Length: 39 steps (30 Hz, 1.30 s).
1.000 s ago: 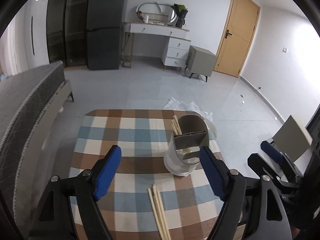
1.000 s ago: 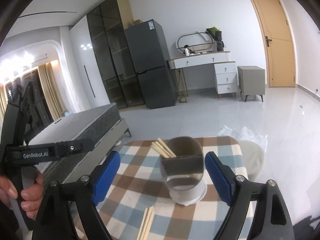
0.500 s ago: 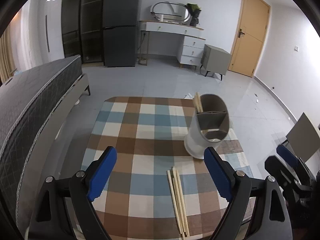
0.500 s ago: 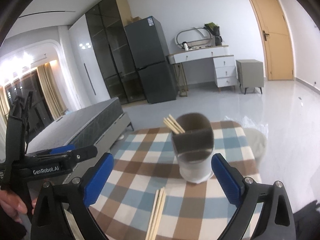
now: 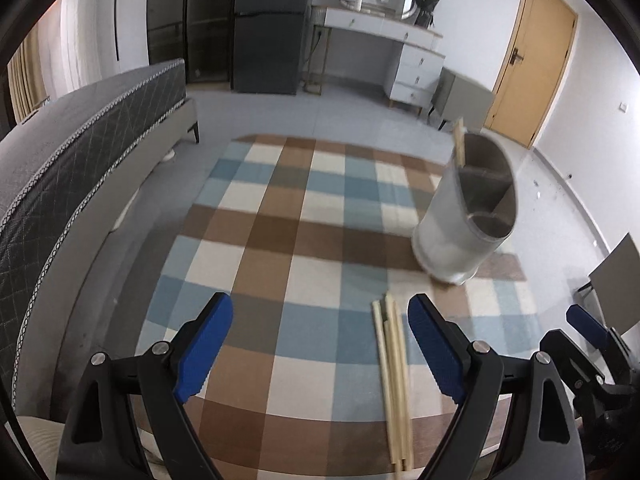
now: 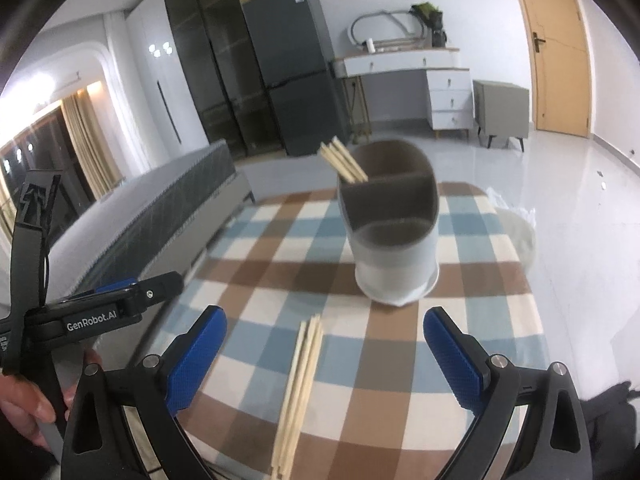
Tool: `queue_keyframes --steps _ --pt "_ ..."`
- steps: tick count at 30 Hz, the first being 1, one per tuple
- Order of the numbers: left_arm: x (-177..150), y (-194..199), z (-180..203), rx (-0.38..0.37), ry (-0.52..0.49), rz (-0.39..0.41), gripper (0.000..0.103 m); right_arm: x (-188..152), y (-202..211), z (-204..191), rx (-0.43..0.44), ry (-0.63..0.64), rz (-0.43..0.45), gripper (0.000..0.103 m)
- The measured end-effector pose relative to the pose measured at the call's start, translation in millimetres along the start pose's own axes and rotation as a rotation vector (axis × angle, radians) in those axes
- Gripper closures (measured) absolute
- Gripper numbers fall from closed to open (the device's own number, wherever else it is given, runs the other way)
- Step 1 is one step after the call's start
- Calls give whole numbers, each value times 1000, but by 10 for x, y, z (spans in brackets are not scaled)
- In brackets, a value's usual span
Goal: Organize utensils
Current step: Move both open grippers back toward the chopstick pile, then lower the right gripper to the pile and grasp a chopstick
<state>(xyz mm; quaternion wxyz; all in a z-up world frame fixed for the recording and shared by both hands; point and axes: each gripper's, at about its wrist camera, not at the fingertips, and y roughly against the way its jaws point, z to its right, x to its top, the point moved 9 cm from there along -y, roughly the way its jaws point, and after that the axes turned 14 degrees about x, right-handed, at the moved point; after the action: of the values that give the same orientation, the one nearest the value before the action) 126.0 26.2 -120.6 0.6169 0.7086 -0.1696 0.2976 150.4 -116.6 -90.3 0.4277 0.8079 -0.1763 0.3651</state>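
Chopsticks [image 6: 298,392] are laid loose near the counter's [image 6: 480,364] near edge, ready for pickup; each hand-held gripper, left [image 5: 320,344] and right [image 6: 324,356], is spread wide, nothing held.

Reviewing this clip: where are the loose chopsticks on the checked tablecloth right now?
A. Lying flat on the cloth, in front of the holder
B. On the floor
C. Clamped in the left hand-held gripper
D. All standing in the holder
A: the loose chopsticks lie flat on the cloth, nearer the camera than the holder, untouched by either gripper.
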Motion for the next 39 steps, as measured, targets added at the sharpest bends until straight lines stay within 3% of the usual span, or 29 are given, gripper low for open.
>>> queue_keyframes --steps 8,13,17,21,26,39 --pt "-155 -329 -177 43 50 -104 17 -230 -495 83 26 -41 -184 8" --pt "-195 -469 -314 35 127 -179 17 -337 -845 208 38 -92 -308 26" --pt "-206 -494 -302 27 130 -196 17 -419 -1084 267 52 -123 -391 43" --pt "-205 -513 -299 16 130 -208 17 -474 -1275 272 37 -87 -465 54" --pt "-213 -527 -324 8 140 -226 17 -535 -1411 347 -43 -8 -552 68" --pt "-209 -549 -391 1 170 -249 17 -644 -1518 253 -109 103 -636 73"
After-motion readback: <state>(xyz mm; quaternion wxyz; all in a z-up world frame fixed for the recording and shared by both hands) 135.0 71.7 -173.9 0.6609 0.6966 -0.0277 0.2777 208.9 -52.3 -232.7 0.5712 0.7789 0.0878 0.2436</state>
